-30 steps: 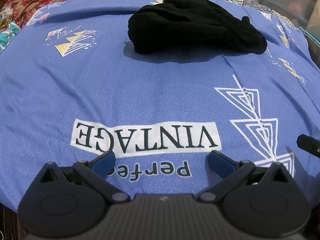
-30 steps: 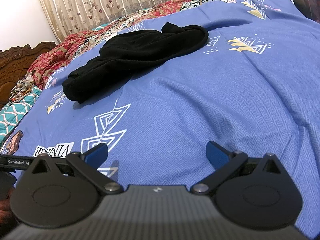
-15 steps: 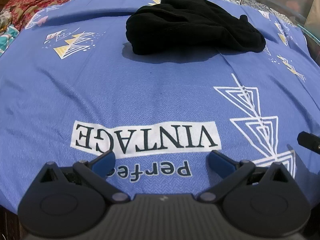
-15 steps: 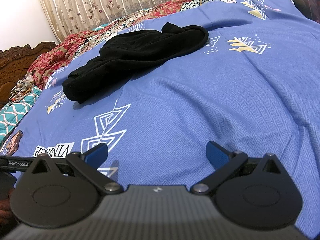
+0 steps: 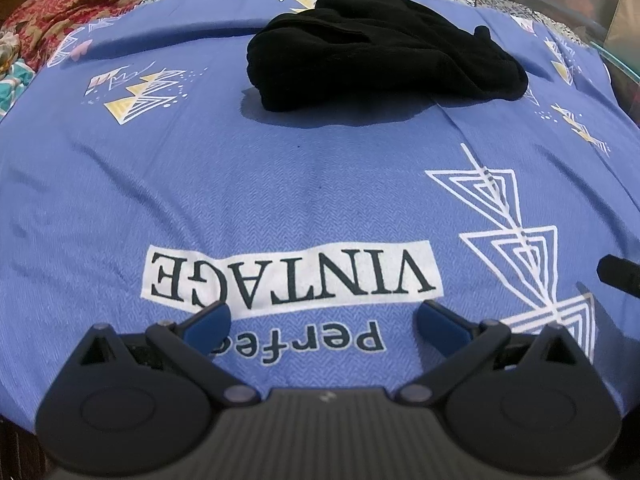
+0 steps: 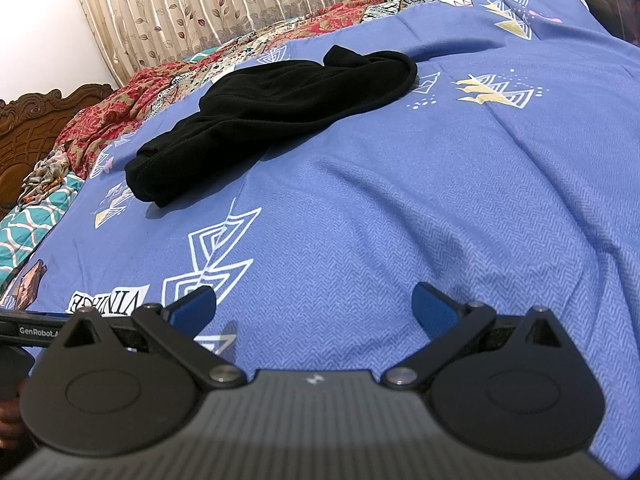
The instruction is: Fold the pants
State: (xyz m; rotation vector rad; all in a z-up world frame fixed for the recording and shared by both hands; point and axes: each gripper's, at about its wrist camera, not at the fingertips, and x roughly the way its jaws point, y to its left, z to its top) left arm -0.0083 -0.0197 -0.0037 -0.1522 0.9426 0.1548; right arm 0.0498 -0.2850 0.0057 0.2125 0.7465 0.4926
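Black pants [image 5: 376, 52] lie in a crumpled heap on the far half of a blue printed bedsheet [image 5: 280, 192]. In the right wrist view the same pants [image 6: 272, 116] stretch from upper middle down to the left. My left gripper [image 5: 322, 318] hovers open over the near part of the sheet, above the "VINTAGE" print, well short of the pants. My right gripper [image 6: 314, 304] is open too, low over bare sheet, with the pants far ahead to its left. Neither gripper holds anything.
A red patterned quilt [image 6: 120, 120] bunches along the far side of the bed, with a carved wooden headboard [image 6: 32, 124] at left and curtains [image 6: 240, 0] behind. A glass-edged surface [image 5: 616, 40] stands at the right. The other gripper's dark edge [image 5: 618, 276] shows at right.
The left view has crept slightly forward and tilted, so the pants sit a little higher in frame. The right gripper has not moved. Both grippers stay open.
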